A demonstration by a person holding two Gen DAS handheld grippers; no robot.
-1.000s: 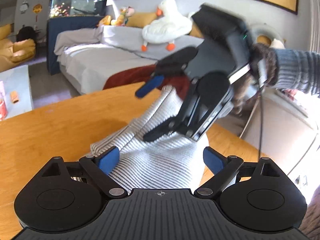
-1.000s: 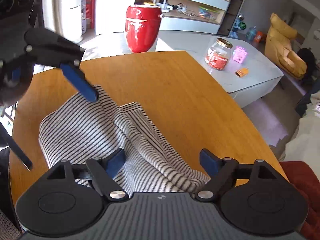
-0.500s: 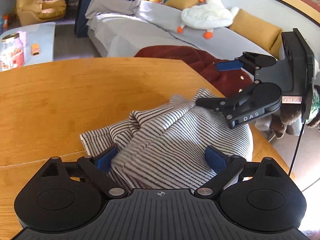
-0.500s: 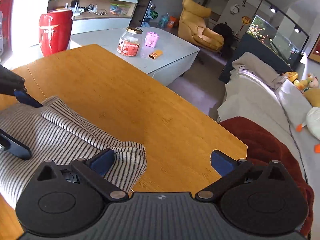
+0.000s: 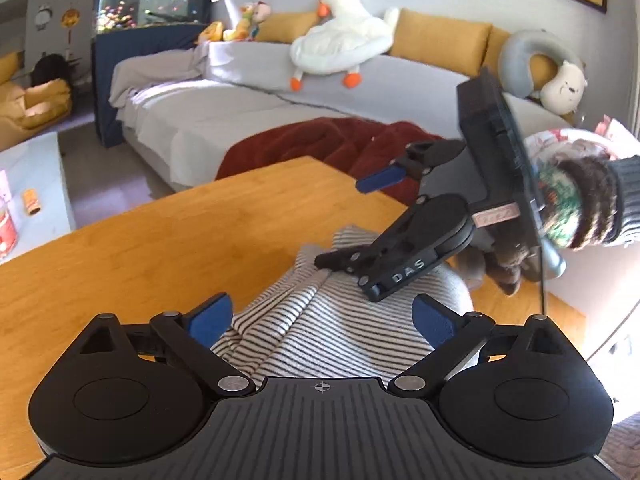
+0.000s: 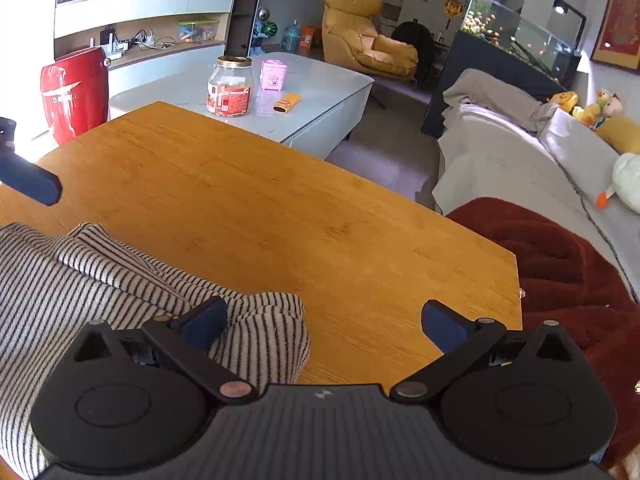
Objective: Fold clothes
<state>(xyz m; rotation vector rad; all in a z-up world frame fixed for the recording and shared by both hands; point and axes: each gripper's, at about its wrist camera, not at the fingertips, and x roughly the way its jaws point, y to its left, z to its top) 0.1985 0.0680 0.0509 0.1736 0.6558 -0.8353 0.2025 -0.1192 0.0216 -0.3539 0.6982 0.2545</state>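
A striped garment point(image 5: 320, 320) lies bunched on the wooden table point(image 6: 260, 208), near its edge beside the red blanket point(image 6: 568, 256). The left hand-held gripper point(image 5: 322, 316) hovers spread wide over it; the right hand-held gripper point(image 6: 324, 322) is also spread, gripping nothing.

a wooden table point(image 6: 280, 216) is set in a living room. a grey sofa point(image 5: 224, 120) is placed beyond it, with a dark red blanket point(image 5: 320, 144), mustard cushions point(image 5: 440, 36) and a white plush duck point(image 5: 340, 40). a fish tank point(image 6: 520, 32) is mounted behind. a pale coffee table point(image 6: 320, 92) and a yellow armchair point(image 6: 360, 44) are lit by daylight.
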